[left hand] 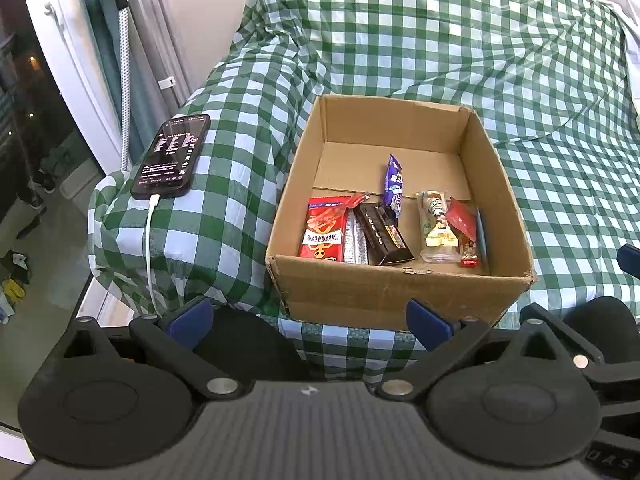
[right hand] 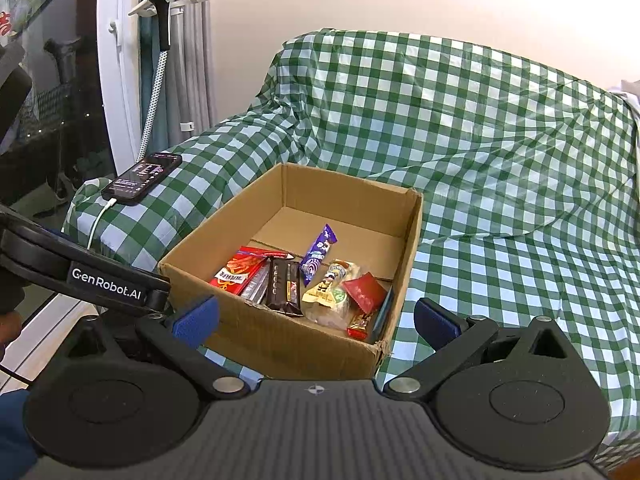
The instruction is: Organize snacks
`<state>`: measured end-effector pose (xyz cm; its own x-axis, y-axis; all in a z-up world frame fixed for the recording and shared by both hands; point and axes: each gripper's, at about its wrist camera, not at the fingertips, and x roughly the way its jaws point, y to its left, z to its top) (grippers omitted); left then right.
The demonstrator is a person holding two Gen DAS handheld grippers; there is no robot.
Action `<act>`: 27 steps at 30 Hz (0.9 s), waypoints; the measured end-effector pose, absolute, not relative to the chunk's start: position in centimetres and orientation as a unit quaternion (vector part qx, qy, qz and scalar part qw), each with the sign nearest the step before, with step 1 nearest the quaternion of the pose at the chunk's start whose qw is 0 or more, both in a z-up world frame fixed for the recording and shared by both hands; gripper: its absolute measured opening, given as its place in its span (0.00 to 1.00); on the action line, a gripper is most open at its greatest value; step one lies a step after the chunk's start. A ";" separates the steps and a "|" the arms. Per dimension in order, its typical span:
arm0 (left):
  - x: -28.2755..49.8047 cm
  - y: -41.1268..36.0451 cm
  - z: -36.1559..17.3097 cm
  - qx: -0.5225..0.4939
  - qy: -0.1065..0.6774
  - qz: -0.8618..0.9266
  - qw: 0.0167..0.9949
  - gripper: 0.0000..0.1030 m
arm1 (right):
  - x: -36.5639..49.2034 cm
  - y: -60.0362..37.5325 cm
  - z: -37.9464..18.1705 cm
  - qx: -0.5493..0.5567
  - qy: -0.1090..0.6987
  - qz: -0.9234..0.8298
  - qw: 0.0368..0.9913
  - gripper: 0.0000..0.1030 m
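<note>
An open cardboard box (left hand: pixel 496 184) (right hand: pixel 276 192) sits on a green checked cloth. Several snacks lie inside near its front wall: a red pack (left hand: pixel 324 230) (right hand: pixel 240 274), a dark brown bar (left hand: pixel 382 234) (right hand: pixel 283 288), a purple packet (left hand: pixel 393 182) (right hand: pixel 319 254), a pale yellow-green pack (left hand: pixel 438 226) (right hand: pixel 330 290) and a small red wrapper (left hand: pixel 464 228) (right hand: pixel 366 290). My left gripper (left hand: pixel 310 322) is open and empty, just in front of the box. My right gripper (right hand: pixel 316 320) is open and empty, at the box's front right corner.
A black phone (left hand: pixel 170 158) (right hand: pixel 140 178) with a white charging cable lies on the cloth-covered armrest left of the box. The checked cloth (left hand: pixel 460 40) (right hand: pixel 500 140) covers the seat and backrest. The left gripper's body (right hand: pixel 104 284) reaches in at the right view's left.
</note>
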<state>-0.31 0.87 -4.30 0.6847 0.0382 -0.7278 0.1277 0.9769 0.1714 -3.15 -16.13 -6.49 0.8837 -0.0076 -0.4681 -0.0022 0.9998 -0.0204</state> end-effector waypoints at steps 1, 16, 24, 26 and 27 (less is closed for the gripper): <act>-0.3 0.9 -4.3 0.104 0.397 -0.024 0.912 1.00 | -3.1 -16.2 -6.4 -0.010 0.241 -0.001 0.970 0.99; -0.4 0.8 -4.4 0.104 0.398 -0.024 0.911 1.00 | -3.2 -16.3 -6.4 -0.009 0.241 0.000 0.970 0.99; -0.5 0.8 -4.7 0.108 0.399 -0.018 0.910 1.00 | -3.2 -16.2 -6.3 -0.009 0.241 0.000 0.970 0.99; -0.4 0.8 -4.8 0.109 0.398 -0.010 0.911 1.00 | -3.1 -16.1 -6.4 -0.008 0.241 0.004 0.971 0.99; -0.3 0.9 -4.8 0.108 0.401 -0.008 0.910 1.00 | -3.1 -16.0 -6.4 -0.007 0.241 0.007 0.971 0.99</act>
